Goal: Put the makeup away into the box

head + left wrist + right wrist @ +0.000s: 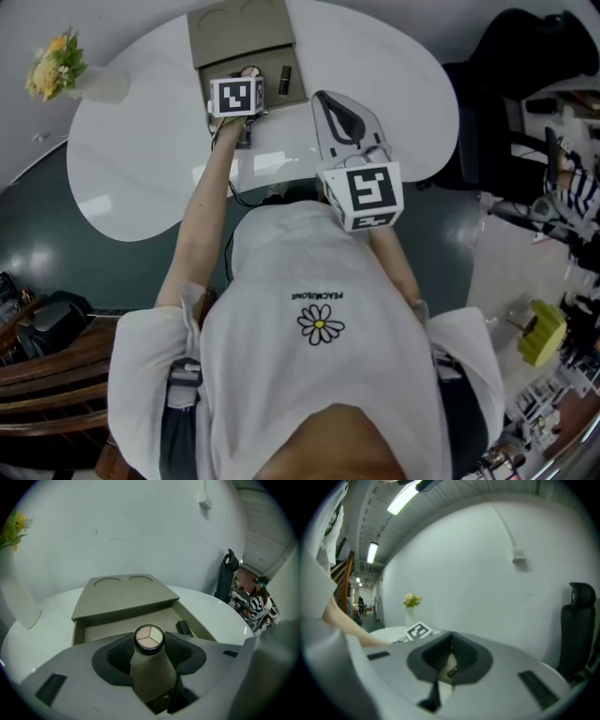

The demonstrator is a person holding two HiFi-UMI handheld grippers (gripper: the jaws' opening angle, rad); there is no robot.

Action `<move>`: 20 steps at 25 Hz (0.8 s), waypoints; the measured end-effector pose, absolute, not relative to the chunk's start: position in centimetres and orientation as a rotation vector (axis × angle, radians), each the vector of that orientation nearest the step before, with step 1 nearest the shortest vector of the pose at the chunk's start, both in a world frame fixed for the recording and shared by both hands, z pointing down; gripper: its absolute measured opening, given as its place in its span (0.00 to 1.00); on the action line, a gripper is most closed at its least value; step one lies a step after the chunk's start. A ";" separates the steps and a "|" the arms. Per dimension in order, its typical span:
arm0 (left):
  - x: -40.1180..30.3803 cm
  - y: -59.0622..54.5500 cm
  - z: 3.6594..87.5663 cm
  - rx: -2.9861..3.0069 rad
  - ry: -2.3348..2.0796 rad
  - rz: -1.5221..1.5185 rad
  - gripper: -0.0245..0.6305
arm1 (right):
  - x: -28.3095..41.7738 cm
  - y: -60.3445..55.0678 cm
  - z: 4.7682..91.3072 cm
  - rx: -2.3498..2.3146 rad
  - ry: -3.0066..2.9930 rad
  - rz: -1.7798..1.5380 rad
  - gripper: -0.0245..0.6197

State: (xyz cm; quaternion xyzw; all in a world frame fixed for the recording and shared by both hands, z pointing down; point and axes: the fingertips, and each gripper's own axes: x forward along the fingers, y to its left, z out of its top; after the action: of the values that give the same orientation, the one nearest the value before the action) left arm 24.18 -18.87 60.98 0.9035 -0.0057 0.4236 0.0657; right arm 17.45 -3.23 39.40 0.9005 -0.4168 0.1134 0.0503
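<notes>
On the far left, well clear of the box (79, 630), a vase of yellow flowers (16, 573) stands on the white surface (220, 613).

My left claw (149, 640) is clenched on the round compact (149, 636). It sits right at the tips between my two dark pads, its three-shade face turned toward the camera. The compact hangs over the open front part of the box. The box's lid (124, 592), with two round recesses, tops the rear part. Right of the compact, a black lipstick tube (184, 628) lies inside the box along its right wall. My right claw (323, 98) is right of the box and nearer to me, clenched on nothing, its tips together.

Only the left gripper view shows the compact's shades and the inside of the box. The head view alone takes in both claws at once. The right gripper view misses the box entirely. Looking left toward where the box stands, it gives my forearm (351, 632), the left claw's marker cube (417, 631) and the flowers, with a black chair (579, 620) at the far right.

In the head view that cube covers most of my left claw, and the compact is just a pale ring at its upper edge. No view shows whether the compact touches the box floor. The right gripper view is blurred around its own pads.
</notes>
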 end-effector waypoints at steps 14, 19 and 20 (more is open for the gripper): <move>24.2 -19.7 60.6 2.754 -0.101 1.261 0.37 | 16.9 -3.4 39.2 2.738 -1.277 0.329 0.08; 24.6 -20.1 58.8 2.799 -0.116 1.182 0.37 | 17.2 -3.6 39.1 2.737 -1.286 0.321 0.08; 24.6 -20.1 58.2 2.801 -0.119 1.164 0.37 | 17.3 -3.6 39.0 2.740 -1.286 0.320 0.08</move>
State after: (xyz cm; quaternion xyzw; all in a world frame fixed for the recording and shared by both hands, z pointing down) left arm 24.58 -20.06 58.22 0.9214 -0.0393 0.3830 0.0530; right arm 17.30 -3.61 39.02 0.8991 -0.4221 0.1049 0.0489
